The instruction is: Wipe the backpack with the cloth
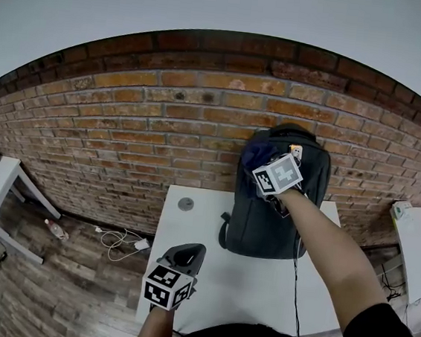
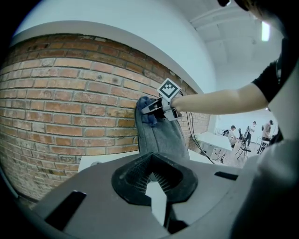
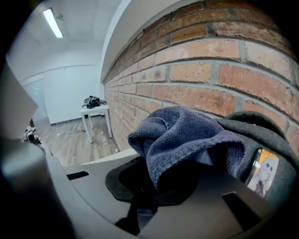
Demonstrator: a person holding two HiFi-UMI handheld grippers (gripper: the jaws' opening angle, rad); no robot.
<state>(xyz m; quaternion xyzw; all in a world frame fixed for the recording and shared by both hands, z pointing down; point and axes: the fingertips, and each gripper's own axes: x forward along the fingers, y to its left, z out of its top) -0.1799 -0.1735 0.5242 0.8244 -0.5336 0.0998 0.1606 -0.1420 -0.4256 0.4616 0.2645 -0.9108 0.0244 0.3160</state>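
A dark grey backpack (image 1: 277,208) stands upright on the white table (image 1: 221,277), leaning against the brick wall. My right gripper (image 1: 268,176) is shut on a blue cloth (image 1: 254,155) and holds it against the pack's upper left corner. In the right gripper view the bunched cloth (image 3: 187,135) bulges out of the jaws (image 3: 154,182) and touches the backpack (image 3: 266,130). My left gripper (image 1: 184,258) hovers over the table's front left part, shut and holding nothing. From the left gripper (image 2: 154,179) I see the backpack (image 2: 161,135) and cloth (image 2: 147,109) ahead.
A small round grey disc (image 1: 185,204) lies on the table near the wall. A black cable (image 1: 295,285) runs from the pack across the table. Another white table (image 1: 3,180) stands far left, with a bottle (image 1: 56,229) and a white cable (image 1: 121,238) on the floor.
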